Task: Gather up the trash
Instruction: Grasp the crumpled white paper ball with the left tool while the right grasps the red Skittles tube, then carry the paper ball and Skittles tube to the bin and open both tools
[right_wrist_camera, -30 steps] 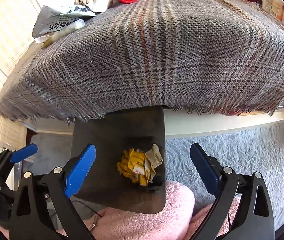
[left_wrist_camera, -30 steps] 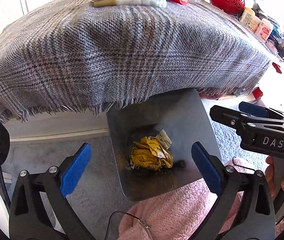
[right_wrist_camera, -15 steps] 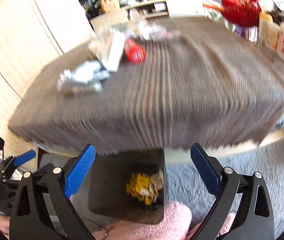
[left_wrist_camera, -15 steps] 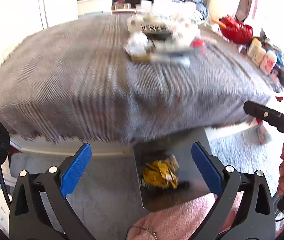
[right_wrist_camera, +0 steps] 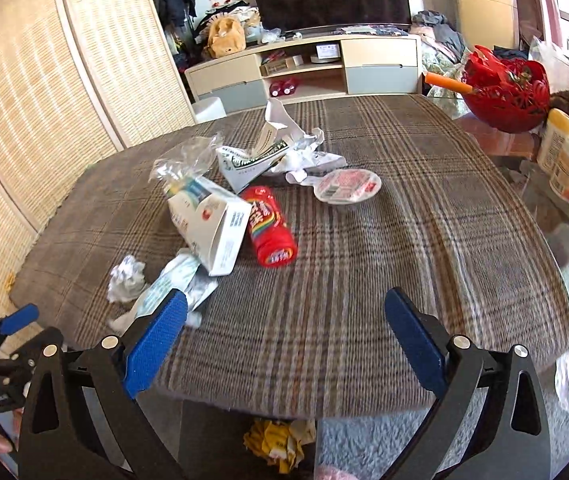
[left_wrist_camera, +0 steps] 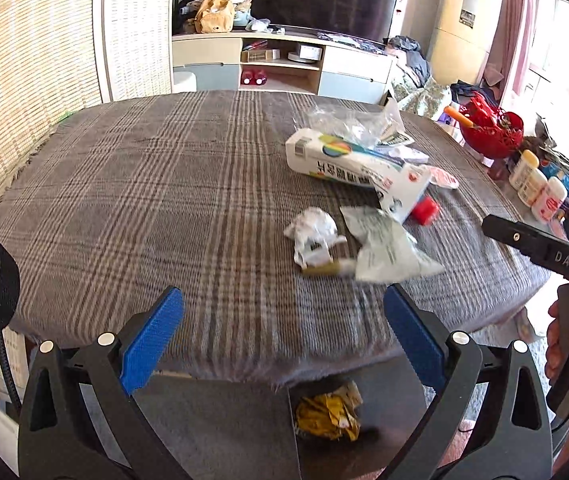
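Trash lies in a cluster on the plaid-covered table (left_wrist_camera: 164, 200): a crumpled white paper ball (left_wrist_camera: 312, 232), a flat white wrapper (left_wrist_camera: 384, 248), a long white carton (left_wrist_camera: 356, 164), clear plastic (left_wrist_camera: 348, 120) and a red tube (right_wrist_camera: 270, 232). A round foil lid (right_wrist_camera: 346, 186) and torn white paper (right_wrist_camera: 268, 152) lie behind. A dark bin (left_wrist_camera: 364, 432) below the table edge holds a yellow crumpled wrapper (left_wrist_camera: 328, 416). My left gripper (left_wrist_camera: 282, 344) is open and empty, above the near table edge. My right gripper (right_wrist_camera: 282, 344) is open and empty, also above the near edge.
A red basket (right_wrist_camera: 508, 84) and several bottles (right_wrist_camera: 564, 160) stand at the table's right side. A TV cabinet (left_wrist_camera: 284, 64) is beyond the table, a woven screen (right_wrist_camera: 44, 100) at left. Grey carpet (right_wrist_camera: 364, 440) lies below.
Both grippers have risen from below the table edge, over the bin, to above the tabletop. The trash on the table has come into view. Both stay open.
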{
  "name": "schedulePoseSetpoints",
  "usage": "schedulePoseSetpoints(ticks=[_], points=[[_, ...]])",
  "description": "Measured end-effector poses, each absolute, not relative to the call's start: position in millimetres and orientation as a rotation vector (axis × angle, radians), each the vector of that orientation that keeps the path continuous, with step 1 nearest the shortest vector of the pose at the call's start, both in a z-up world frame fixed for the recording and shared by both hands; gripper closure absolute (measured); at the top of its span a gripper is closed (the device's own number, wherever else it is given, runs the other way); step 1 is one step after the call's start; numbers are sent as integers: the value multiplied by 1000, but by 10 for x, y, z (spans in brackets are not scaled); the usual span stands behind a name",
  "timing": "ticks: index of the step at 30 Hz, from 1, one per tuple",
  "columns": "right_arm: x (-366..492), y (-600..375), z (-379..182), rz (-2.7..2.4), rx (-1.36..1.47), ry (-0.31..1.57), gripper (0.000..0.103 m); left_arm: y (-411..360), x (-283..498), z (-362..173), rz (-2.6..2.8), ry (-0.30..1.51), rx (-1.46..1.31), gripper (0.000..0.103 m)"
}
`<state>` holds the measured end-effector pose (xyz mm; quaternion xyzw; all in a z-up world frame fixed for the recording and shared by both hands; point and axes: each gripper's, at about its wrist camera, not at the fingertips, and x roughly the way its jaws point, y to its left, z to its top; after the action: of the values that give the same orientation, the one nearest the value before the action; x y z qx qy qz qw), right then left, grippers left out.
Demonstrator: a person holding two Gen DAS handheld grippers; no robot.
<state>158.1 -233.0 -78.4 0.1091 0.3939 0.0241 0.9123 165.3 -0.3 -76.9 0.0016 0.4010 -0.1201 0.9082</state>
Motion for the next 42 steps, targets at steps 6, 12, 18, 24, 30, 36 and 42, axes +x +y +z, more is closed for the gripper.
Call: schedulePoseSetpoints(ticks=[6,12,18,24,30,36,42], points=[[1850,-2348,-964,101,239,831,22,-124,1983,-839,-242,846,18,11],[2053,-2318,-1096,121,213,843,30,-305,2256,-949,-260,880,51,30],[2274,-2245,-1252,116,156,863,30,-432,2446,-1133,-270,932,62,41],[2468,-2165,-1307,113,114,844,41,-474,2560,-1312,-263,972,77,58],[2473,-2161,-1286,132,111,846,67,-479,2590,-1326,-242,965,94,75],[2246,-2260,-1260,135,139,860,67,-361,2504,-1265,-235,959,67,83],[1866,-2373,-1203,102,171,851,67,-258,2289,-1072,-210,914,65,84]])
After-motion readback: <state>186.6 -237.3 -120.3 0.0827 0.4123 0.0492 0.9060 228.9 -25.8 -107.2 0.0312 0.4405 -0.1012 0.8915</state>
